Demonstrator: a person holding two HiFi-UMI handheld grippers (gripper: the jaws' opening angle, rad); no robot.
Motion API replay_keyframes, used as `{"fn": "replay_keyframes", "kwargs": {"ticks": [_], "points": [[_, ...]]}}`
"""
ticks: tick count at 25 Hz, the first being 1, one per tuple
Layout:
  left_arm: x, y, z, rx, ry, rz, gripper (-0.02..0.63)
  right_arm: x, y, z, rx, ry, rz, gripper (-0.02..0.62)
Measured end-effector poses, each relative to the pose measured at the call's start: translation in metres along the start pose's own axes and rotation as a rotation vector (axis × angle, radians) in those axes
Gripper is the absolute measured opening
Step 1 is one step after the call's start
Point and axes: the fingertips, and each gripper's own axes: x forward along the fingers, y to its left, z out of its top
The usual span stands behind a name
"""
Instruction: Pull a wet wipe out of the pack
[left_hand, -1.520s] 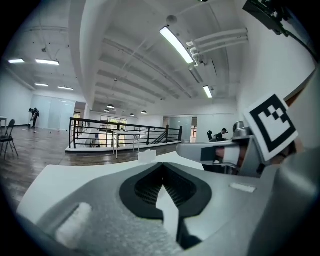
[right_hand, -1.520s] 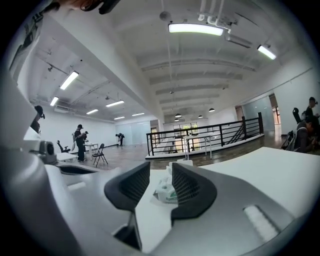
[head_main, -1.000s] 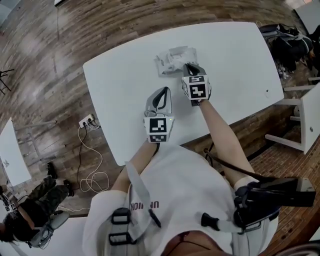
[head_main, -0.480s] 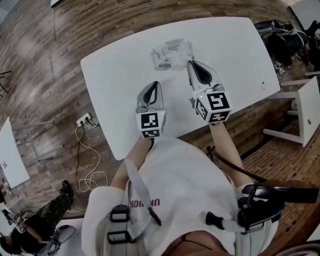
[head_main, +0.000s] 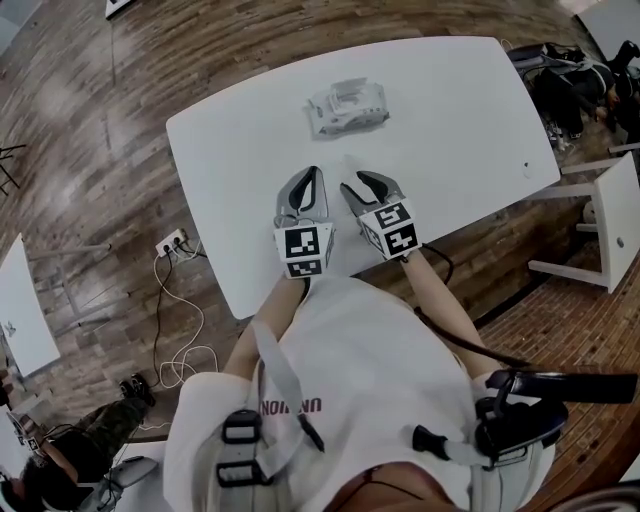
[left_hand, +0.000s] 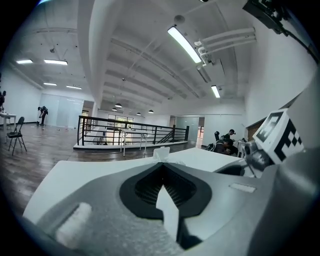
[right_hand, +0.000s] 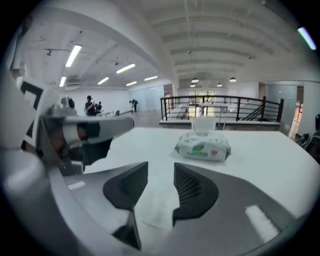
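The white table (head_main: 450, 110) carries everything. Both tongs hang over its near edge, side by side and close together. The right gripper (right_hand: 160, 168) was pinched shut at the pack a second ago. It has since swung back to sit just beside the left gripper (left_hand: 161, 167), and its jaws are now opening, with a clear gap between the ribbed pads. The left gripper's jaws are closed tip to tip on nothing, and it has hardly shifted.

The wet wipe pack (head_main: 347, 105) lies well ahead of both pairs of tips, out toward the middle of the table, flat and untouched by either. It has settled a little squarer than when it was being tugged.

Directly under the right gripper's parting jaws, a pale sheet with a faint edge rests flat on the table. It looks like the pulled wet wipe (right_hand: 156, 205), just let go, though white on white makes it hard to be sure. On the pack, the next wipe (right_hand: 202, 125) stands up out of the opening.

That reads as the pull finished and the sheet dropped, so the task looks essentially done.
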Motion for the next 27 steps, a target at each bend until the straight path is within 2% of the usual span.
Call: {"fn": "replay_keyframes", "kwargs": {"ticks": [1, 2, 3, 5, 9, 27], "points": [[0.002, -0.001, 0.003, -0.002, -0.003, -0.004, 0.002, -0.012, -0.008, 0.028, 0.005, -0.127, -0.052, 0.113], [0.004, -0.002, 0.006, -0.004, -0.010, -0.007, 0.002, -0.024, -0.015, 0.055, 0.009, -0.248, -0.101, 0.014], [0.006, -0.003, 0.011, -0.003, -0.021, -0.009, 0.002, -0.033, -0.018, 0.076, 0.014, -0.339, -0.135, 0.006], [0.010, -0.007, 0.020, 0.000, -0.045, -0.016, 0.002, -0.043, -0.019, 0.095, 0.038, -0.427, -0.179, 0.006], [0.014, -0.017, 0.026, 0.005, -0.057, -0.033, 0.002, -0.045, -0.021, 0.090, 0.099, -0.435, -0.244, 0.006], [0.015, -0.019, 0.030, 0.025, -0.064, -0.043, 0.002, -0.044, -0.024, 0.085, 0.082, -0.403, -0.251, 0.005]]}}
